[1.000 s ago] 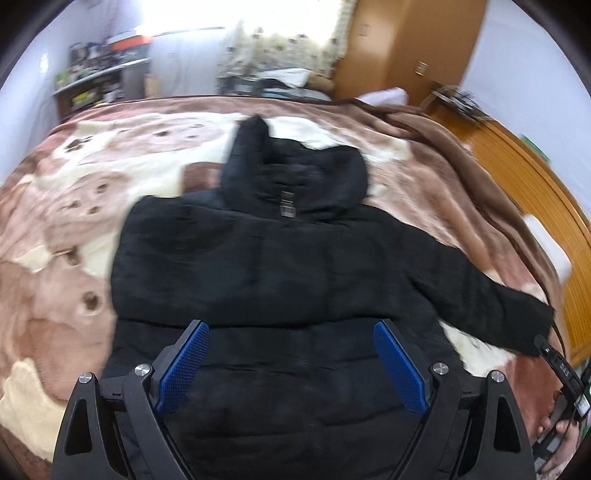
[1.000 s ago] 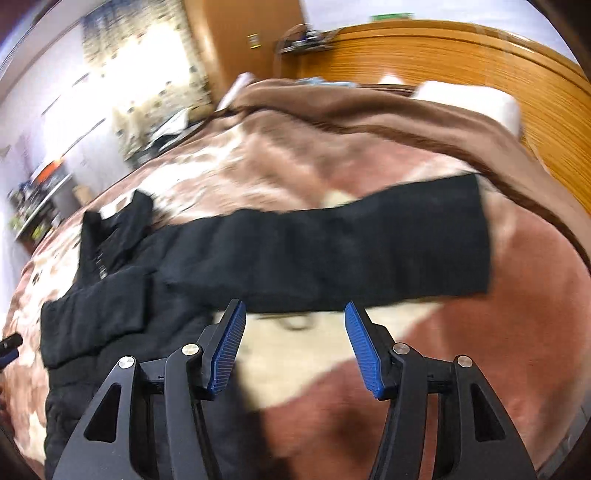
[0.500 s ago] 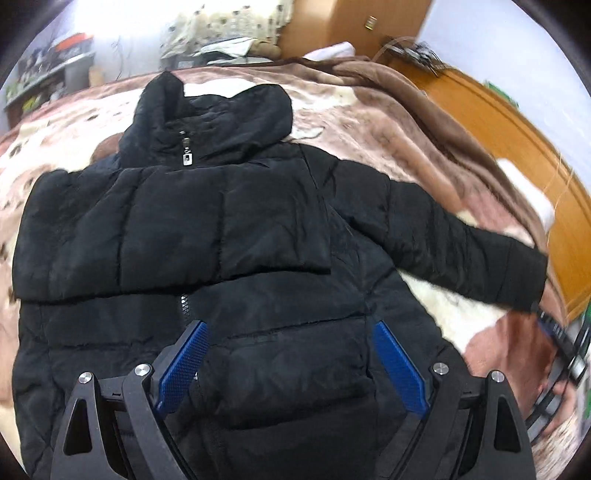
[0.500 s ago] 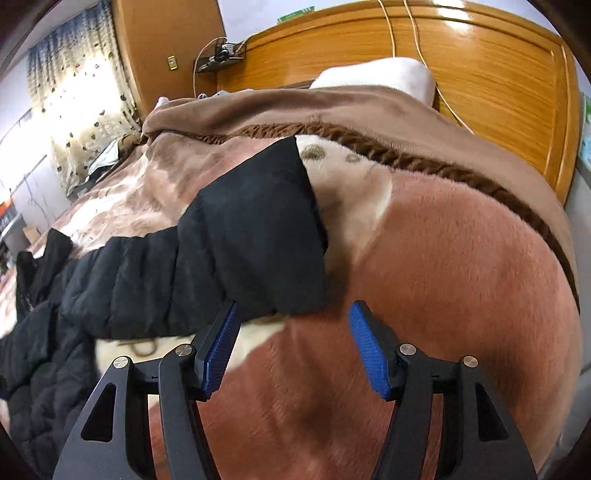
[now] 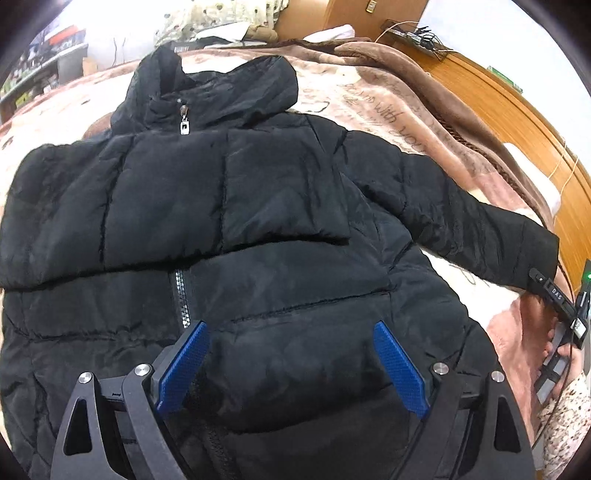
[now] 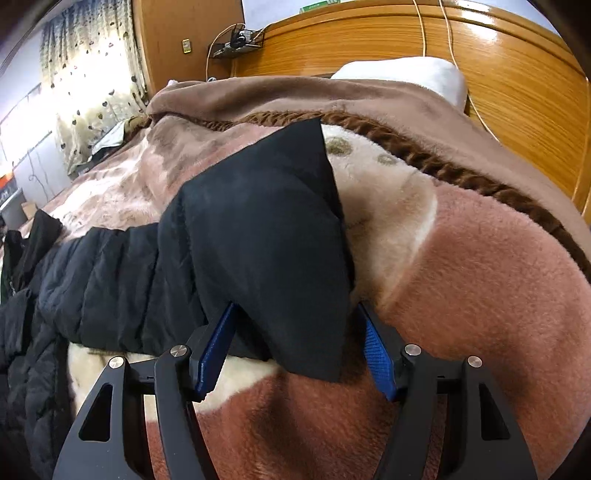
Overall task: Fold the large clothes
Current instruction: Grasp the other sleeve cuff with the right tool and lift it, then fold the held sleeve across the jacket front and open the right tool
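A black puffer jacket (image 5: 236, 206) lies front up on the bed, hood (image 5: 221, 85) at the far end, one sleeve folded across the chest. Its other sleeve (image 5: 461, 225) stretches out to the right. My left gripper (image 5: 291, 358) is open and hovers over the jacket's lower front. My right gripper (image 6: 297, 343) is open, with the sleeve cuff (image 6: 273, 236) lying between its blue fingers (image 6: 218, 339). It also shows in the left wrist view (image 5: 557, 299) at the cuff's end.
A pink, brown and cream plush blanket (image 6: 461, 295) covers the bed. A wooden headboard (image 6: 480, 55) and a white pillow (image 6: 406, 74) lie beyond the cuff. A wooden wardrobe (image 5: 369, 14) and shelves (image 5: 40, 70) stand at the far end of the room.
My left gripper has moved in closer over the jacket's front. My right gripper has moved forward to the sleeve cuff, which now sits between its open fingers.
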Demonstrator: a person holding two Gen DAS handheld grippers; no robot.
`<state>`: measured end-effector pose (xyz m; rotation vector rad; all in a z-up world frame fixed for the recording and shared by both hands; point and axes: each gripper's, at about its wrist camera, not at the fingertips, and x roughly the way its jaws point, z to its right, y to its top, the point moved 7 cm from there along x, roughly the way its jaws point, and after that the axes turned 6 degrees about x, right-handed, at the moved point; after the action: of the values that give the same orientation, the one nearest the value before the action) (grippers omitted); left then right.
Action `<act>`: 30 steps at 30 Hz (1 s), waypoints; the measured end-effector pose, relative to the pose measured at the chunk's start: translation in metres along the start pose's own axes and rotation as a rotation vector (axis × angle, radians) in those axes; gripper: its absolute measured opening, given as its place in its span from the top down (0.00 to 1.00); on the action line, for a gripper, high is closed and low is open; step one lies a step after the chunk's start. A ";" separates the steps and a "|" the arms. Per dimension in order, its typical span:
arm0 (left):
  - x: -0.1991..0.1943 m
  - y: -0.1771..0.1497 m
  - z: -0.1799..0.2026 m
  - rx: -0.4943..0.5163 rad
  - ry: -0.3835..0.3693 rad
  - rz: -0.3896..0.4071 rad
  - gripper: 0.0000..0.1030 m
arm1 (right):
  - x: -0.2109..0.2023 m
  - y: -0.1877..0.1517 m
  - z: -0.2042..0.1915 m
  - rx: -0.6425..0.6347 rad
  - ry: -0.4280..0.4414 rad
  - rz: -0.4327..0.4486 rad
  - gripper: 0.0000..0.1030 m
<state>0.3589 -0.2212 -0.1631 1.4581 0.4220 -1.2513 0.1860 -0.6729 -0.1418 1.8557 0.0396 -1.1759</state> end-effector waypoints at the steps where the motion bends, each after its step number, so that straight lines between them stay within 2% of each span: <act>1: 0.001 0.000 -0.002 -0.002 0.009 -0.003 0.12 | 0.000 0.001 0.000 0.005 -0.002 -0.002 0.36; 4: 0.003 -0.002 -0.006 -0.014 0.015 -0.012 0.12 | 0.003 0.001 0.000 0.028 0.002 -0.028 0.37; 6: 0.003 -0.004 -0.010 -0.027 0.005 -0.016 0.12 | 0.002 0.003 0.000 0.039 -0.001 -0.043 0.53; 9: 0.002 -0.005 -0.014 -0.023 0.035 -0.019 0.12 | 0.001 0.004 -0.005 0.018 -0.010 -0.050 0.66; 11: -0.001 -0.006 -0.014 -0.018 0.027 -0.015 0.12 | -0.001 0.006 -0.008 0.004 -0.024 -0.057 0.75; 15: -0.008 -0.004 -0.018 -0.029 0.016 0.002 0.12 | -0.014 0.011 -0.015 0.014 0.015 -0.049 0.89; 18: -0.014 -0.002 -0.022 -0.039 0.012 0.018 0.12 | -0.028 0.016 -0.029 -0.013 0.042 -0.030 0.92; 26: -0.025 -0.001 -0.041 -0.133 -0.061 0.020 0.12 | -0.070 0.030 -0.095 -0.075 0.208 0.010 0.93; 29: -0.034 -0.002 -0.052 -0.118 -0.005 0.033 0.12 | -0.082 0.031 -0.125 -0.107 0.265 0.018 0.93; 30: -0.037 -0.001 -0.053 -0.114 -0.010 0.042 0.12 | -0.085 0.031 -0.134 -0.117 0.277 0.019 0.93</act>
<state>0.3684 -0.1606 -0.1417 1.3578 0.4464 -1.1816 0.2481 -0.5623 -0.0415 1.8971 0.2408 -0.8775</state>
